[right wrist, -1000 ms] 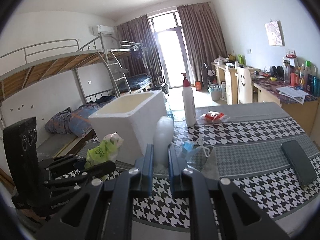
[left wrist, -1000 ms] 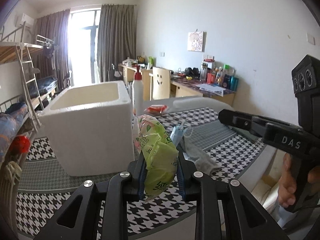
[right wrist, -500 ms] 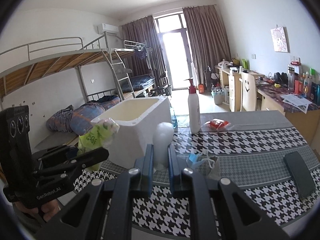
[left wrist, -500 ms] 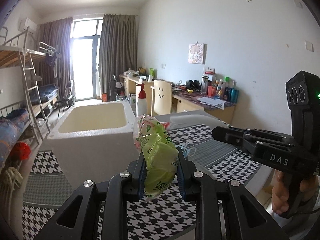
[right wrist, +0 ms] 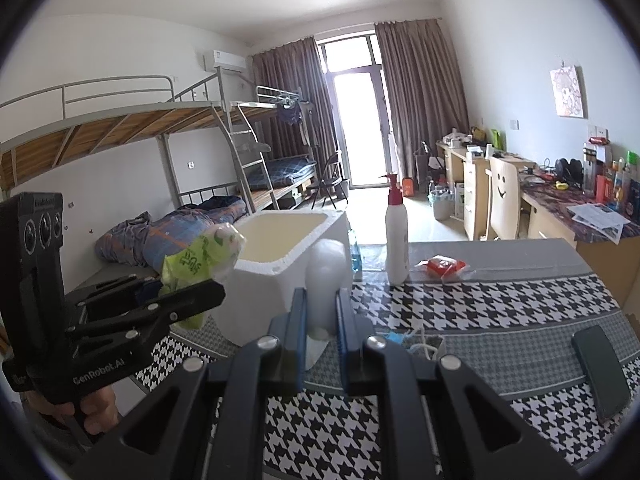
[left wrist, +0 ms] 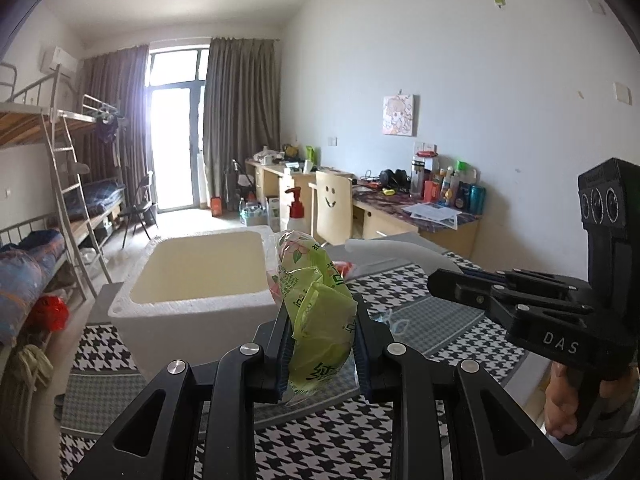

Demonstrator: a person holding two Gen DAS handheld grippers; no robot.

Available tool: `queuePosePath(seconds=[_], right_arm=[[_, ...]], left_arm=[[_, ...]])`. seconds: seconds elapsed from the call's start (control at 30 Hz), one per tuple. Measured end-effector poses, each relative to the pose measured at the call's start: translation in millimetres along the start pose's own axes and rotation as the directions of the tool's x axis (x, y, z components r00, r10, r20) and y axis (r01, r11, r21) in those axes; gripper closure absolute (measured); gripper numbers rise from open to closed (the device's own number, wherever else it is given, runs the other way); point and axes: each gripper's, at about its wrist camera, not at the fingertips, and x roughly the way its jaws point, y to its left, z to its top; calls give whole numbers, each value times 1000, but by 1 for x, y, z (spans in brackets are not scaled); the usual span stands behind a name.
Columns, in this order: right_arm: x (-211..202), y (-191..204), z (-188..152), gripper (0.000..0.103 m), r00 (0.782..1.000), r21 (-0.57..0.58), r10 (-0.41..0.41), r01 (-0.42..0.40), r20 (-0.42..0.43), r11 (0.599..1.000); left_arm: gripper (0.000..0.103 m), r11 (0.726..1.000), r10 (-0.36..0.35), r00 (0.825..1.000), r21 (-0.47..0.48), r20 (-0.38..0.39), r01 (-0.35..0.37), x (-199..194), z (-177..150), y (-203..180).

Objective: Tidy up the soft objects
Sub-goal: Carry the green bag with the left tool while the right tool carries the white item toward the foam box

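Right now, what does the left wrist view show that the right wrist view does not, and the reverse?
Only the left wrist view: the left claw from behind, shut on the green tissue pack.
Only the right wrist view: the dark phone on the table, and the whole white pump bottle.
Both: the white foam box, and the right claw shut on a white foam sheet.

one foam box (left wrist: 188,280), one pump bottle (right wrist: 396,236), two grippers (left wrist: 322,354)
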Motion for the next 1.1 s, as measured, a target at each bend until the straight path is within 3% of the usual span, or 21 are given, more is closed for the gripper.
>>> queuePosePath(seconds=[1.1], right_arm=[[43,22,29,87,998,-23,55,-55,-14,998]], left_arm=[[75,993,112,993,-24,25,-112,14,18,38]])
